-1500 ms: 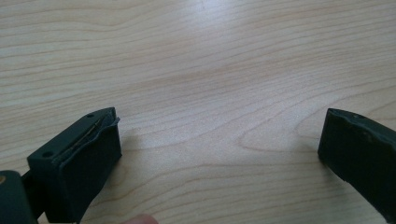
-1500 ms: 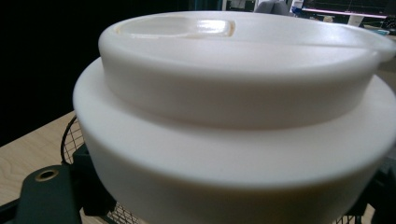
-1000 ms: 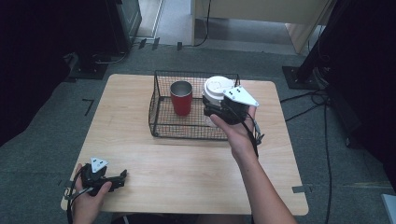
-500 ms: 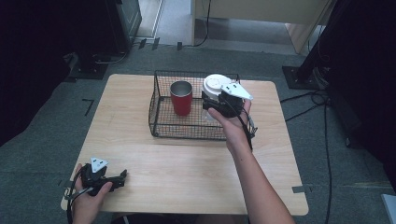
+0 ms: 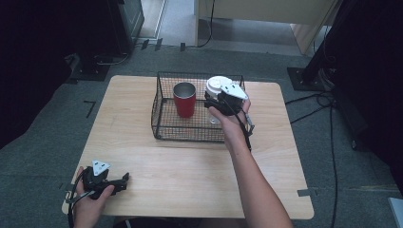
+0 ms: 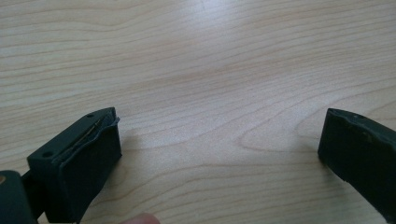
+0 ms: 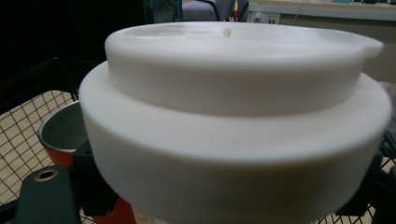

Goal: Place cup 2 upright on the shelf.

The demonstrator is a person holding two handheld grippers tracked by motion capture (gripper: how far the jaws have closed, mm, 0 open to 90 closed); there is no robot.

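On the wooden desk (image 5: 190, 161) stands one black wire basket (image 5: 164, 121), and in it are two cups: one red tumbler (image 5: 184, 99) with a steel-lined mouth, standing upright with its opening upward, and one white-lidded cup (image 5: 217, 85) just to the right of it. The white-lidded cup is upright too, its long axis vertical and the lid on top; in the right gripper view the lid (image 7: 233, 116) looms close with the tumbler (image 7: 65, 135) beside and behind it. Whether its base touches the basket floor cannot be told.

There are two grippers. The right gripper (image 5: 223, 102) is at the basket's right half with its fingers closed on the white-lidded cup below the lid. The left gripper (image 5: 124, 180) lies low at the near left corner of the desk, well apart from the basket, with its fingers (image 6: 79, 163) spread wide over bare wood and nothing between them.
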